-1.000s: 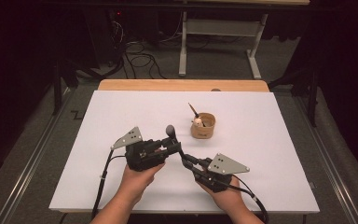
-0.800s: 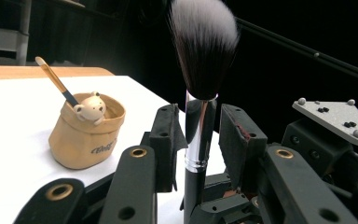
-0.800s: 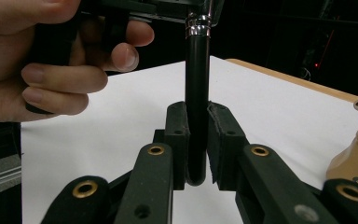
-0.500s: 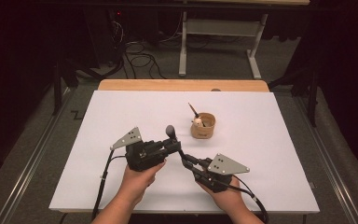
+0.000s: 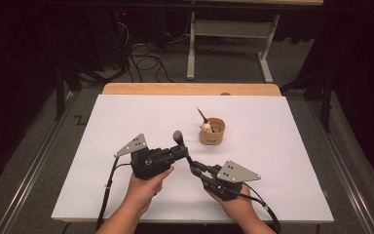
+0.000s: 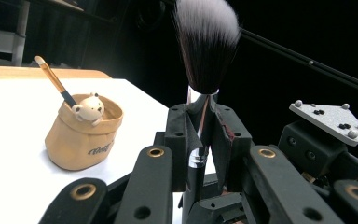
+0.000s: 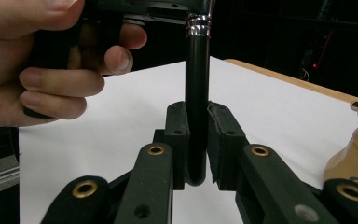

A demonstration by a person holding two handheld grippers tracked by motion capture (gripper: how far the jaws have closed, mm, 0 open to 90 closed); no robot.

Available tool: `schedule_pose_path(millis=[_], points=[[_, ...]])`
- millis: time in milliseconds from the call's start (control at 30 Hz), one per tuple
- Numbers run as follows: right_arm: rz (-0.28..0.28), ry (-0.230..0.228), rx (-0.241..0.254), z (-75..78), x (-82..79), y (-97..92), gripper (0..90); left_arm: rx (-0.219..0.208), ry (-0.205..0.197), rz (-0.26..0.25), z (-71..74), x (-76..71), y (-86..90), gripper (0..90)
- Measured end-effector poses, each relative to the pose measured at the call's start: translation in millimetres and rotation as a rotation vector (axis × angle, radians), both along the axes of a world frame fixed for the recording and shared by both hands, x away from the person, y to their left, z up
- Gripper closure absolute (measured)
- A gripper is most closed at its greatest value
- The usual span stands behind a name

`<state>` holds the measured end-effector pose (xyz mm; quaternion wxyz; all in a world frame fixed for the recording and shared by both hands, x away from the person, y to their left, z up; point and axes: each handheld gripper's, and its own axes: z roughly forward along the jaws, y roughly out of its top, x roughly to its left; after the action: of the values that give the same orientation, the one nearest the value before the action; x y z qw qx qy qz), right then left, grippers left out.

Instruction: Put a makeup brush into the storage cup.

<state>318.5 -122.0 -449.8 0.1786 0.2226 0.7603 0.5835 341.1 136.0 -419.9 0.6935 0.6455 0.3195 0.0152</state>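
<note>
A black makeup brush [image 5: 177, 137] with a dark, white-tipped head [image 6: 207, 51] stands upright above the white table [image 5: 126, 122]. My left gripper [image 5: 182, 152] has just been closing, and its pads [image 6: 179, 128] now press on the brush at its silver ferrule. My right gripper [image 5: 195, 167] is shut on the rounded bottom end of the black handle [image 7: 197, 70], its jaws [image 7: 198, 116] tight on both sides. The person's left hand [image 7: 51, 70] is wrapped round the left gripper's body.
A tan pot [image 5: 213, 132] with a small bear figure [image 6: 89, 108] on its rim holds a thin wooden-handled brush [image 5: 202, 115], just beyond the grippers. The pot [image 7: 354, 158] lies to the right of the right gripper. A wooden strip [image 5: 190, 88] edges the table's far side.
The left gripper's jaws have drawn in onto the brush. Both hands and the brush have kept their places.
</note>
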Motion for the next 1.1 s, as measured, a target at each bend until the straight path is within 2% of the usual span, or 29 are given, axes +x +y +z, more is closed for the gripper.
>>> schedule_pose_path(millis=[267,367,400,433,533,567,700,900,1100], points=[[-0.002,0.007,0.004,0.0,0.1,0.2,80.5,-0.003,-0.005,0.008,-0.2,-0.7,-0.4,77.9],[0.0,0.011,0.007,-0.2,0.0,0.5,79.7,0.01,-0.016,0.017,0.0,-2.0,-1.2,78.0],[0.003,0.012,0.001,-0.3,0.1,0.5,76.9,0.014,-0.022,0.019,0.1,-2.5,-1.4,78.0],[0.003,0.016,0.003,-0.6,0.0,1.1,75.2,0.024,-0.029,0.025,0.5,-3.2,-1.9,78.0],[0.025,0.004,-0.005,-1.5,0.5,3.0,70.5,0.09,-0.065,0.038,2.6,-6.9,-5.8,78.1],[0.013,0.006,-0.019,-1.5,-0.3,3.7,69.4,0.113,-0.08,0.042,3.4,-8.5,-7.9,78.1],[0.014,0.019,-0.014,-2.5,-0.3,5.4,67.4,0.177,-0.118,0.057,5.9,-13.3,-14.6,78.1],[-0.001,0.018,-0.01,-1.9,0.5,4.9,65.8,0.26,-0.139,0.056,6.4,-17.2,-23.0,78.1],[-0.005,0.021,-0.003,0.4,1.1,3.1,66.3,0.31,-0.157,0.057,5.5,-19.2,-28.3,78.1]])
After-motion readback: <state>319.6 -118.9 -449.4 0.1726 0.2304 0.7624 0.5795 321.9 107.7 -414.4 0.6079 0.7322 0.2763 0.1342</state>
